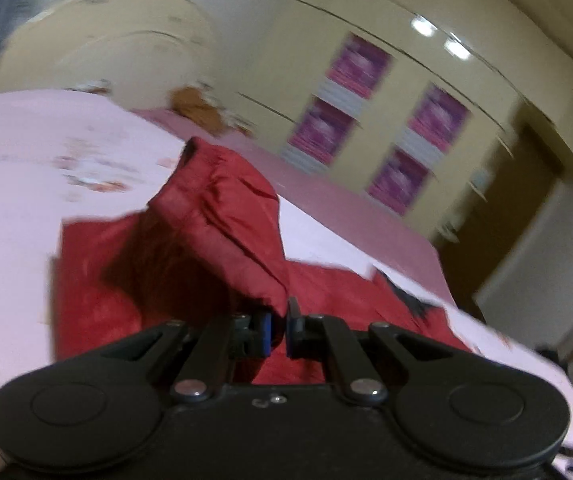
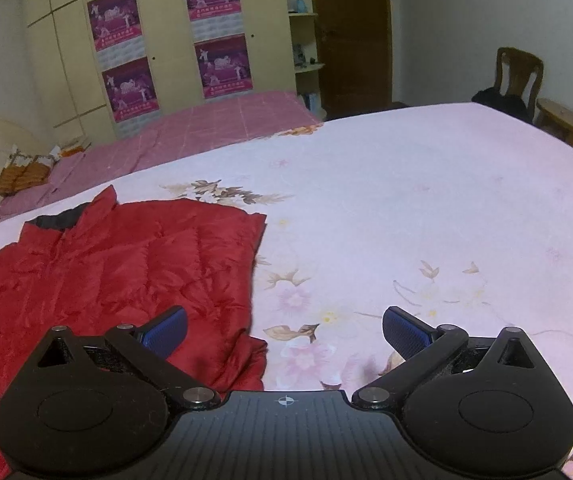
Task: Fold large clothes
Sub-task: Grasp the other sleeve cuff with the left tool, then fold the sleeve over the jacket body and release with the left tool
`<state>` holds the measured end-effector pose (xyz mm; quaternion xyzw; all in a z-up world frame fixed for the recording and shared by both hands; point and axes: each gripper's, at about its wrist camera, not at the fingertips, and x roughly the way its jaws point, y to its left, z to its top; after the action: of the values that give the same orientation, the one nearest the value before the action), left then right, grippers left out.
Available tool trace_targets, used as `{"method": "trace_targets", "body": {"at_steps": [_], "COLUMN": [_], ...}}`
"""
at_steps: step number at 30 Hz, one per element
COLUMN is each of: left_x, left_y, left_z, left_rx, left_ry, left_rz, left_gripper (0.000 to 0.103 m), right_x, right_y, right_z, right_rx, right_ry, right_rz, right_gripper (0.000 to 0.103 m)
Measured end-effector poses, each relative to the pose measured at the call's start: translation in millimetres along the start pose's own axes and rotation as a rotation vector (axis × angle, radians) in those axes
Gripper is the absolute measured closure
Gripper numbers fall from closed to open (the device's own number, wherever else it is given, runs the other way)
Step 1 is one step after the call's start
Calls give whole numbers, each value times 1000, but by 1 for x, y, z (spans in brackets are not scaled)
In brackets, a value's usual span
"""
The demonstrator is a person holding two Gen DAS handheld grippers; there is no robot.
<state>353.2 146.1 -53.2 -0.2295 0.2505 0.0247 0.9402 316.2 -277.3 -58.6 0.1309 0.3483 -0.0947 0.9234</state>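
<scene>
A red quilted jacket (image 2: 126, 276) with a dark collar lining lies spread on the pale floral bedsheet (image 2: 406, 208). In the left wrist view, my left gripper (image 1: 279, 330) is shut on a fold of the red jacket (image 1: 222, 216), and its sleeve with the open cuff rises up and away from the pads above the rest of the garment. That view is tilted and blurred. My right gripper (image 2: 284, 334) stands open just above the sheet, with the jacket's right edge under its left finger and nothing between the pads.
A second bed with a pink checked cover (image 2: 206, 132) lies beyond. Behind it stands a cream wardrobe (image 2: 166, 40) with purple posters. A brown door (image 2: 352, 32), a wooden chair (image 2: 516, 76) and a headboard (image 1: 98, 40) border the room.
</scene>
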Motion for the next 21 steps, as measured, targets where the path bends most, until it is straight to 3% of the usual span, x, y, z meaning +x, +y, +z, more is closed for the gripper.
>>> {"method": "trace_targets", "body": {"at_steps": [4,10,11,12,13,14,16,17,18,19,20,21], "left_x": [24,40,42,43,45,46,50,52,55,57,61,63], "left_y": [-50,-107,-116,-123,-132,-143,-158,-163,-171,-175,-180,-186], "left_z": [-16,-48,-53,-58,-64,-70,-79,-82,-87,-92,-95,-100], "left_rx": [145,287,304,323,343,356,378,385,393,401,411,426], "left_ry": [90,159,166,175,183,191,207,216,229,240,250,261], "left_rz": [-90,-190,-205,-222,-239,-253,-284,-295,-311,-323,-333,-342], "left_gripper": [97,97,97,97,97,97,97,97,97,97,97,97], "right_x": [1,-1,-2,0,1,1,-2,-3,-4,-8,-9,-7], "right_y": [2,-4,-6,-10,-13,-18,-27,-30,-32,-37,-42,-47], "right_z": [1,3,3,4,5,5,5,4,4,2,3,4], "right_rx": [3,-16,-21,-19,-10,-1,20,20,26,37,31,38], "right_ry": [-11,-45,-51,-34,-20,-23,-43,-53,-60,-113,-113,-99], "right_rz": [12,6,21,29,9,6,4,-5,-50,-61,-11,13], "right_gripper": [0,1,29,80,91,92,92,67,0,6,6,12]}}
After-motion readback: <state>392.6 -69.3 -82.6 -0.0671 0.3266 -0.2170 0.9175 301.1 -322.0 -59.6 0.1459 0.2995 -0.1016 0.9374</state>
